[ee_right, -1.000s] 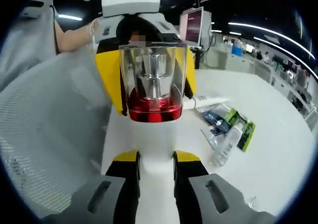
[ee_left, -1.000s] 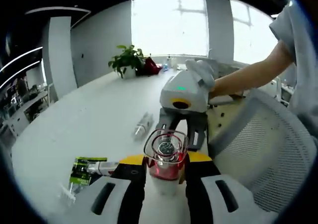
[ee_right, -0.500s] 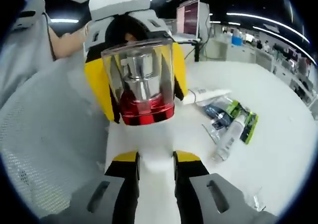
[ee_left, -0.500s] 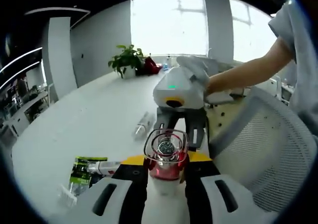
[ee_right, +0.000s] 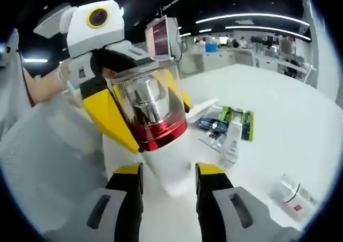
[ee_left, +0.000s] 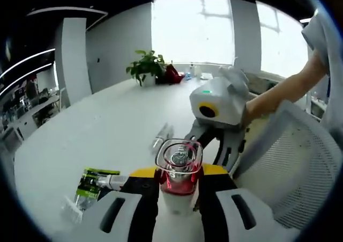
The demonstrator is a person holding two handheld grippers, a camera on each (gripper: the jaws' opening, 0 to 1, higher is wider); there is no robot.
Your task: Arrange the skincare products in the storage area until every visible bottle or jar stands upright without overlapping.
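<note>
The left hand-held gripper (ee_left: 179,199) stays clamped on the bottle (ee_left: 178,173) above the white table (ee_left: 107,129), with wide free surface behind. The right hand-held gripper (ee_right: 167,180) has now loosened, jaws apart around its base.

obstacles: right tool (ee_left: 222,148) just beyond bottle (ee_left: 178,169); mesh chair (ee_left: 295,172) right | free: bare table (ee_left: 107,129) left

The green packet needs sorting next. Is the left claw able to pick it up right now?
Probably not yet: the left claw is shut on the red-banded bottle, so its jaws are occupied. The green packet itself lies in the open on the table off to one side.
</note>
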